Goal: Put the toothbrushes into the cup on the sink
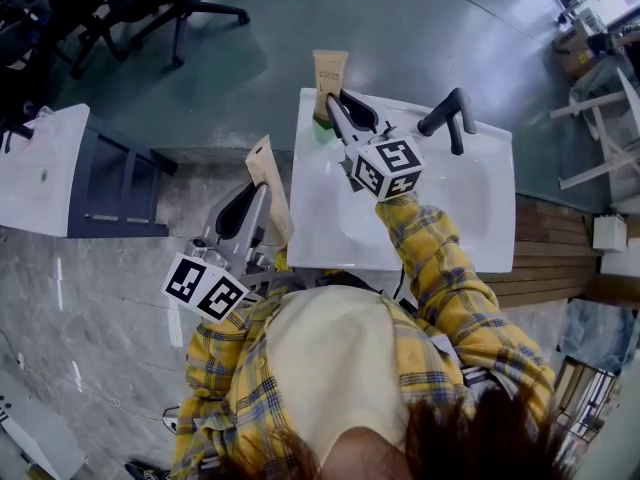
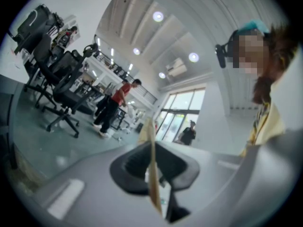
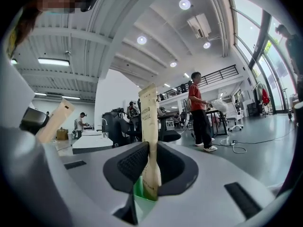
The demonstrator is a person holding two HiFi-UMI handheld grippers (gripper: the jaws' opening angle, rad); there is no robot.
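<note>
Each gripper holds a toothbrush in a tan paper box. My right gripper [image 1: 341, 116] is shut on one toothbrush box [image 1: 329, 72] at the far left corner of the white sink [image 1: 470, 213]; the box stands upright with its lower end in or just above a green cup [image 1: 321, 131]. In the right gripper view the box [image 3: 149, 126] rises between the pads, with the green cup [image 3: 138, 194] below. My left gripper [image 1: 252, 204] is shut on the other toothbrush box [image 1: 268, 180], left of the sink and off it. That box [image 2: 152, 164] shows edge-on in the left gripper view.
A dark faucet [image 1: 449, 115] stands at the sink's far edge. A white table [image 1: 40, 173] and a dark frame [image 1: 120, 186] stand to the left. Wooden decking [image 1: 548, 258] lies on the right. Office chairs [image 1: 190, 3] and a person in red [image 3: 200, 112] are farther off.
</note>
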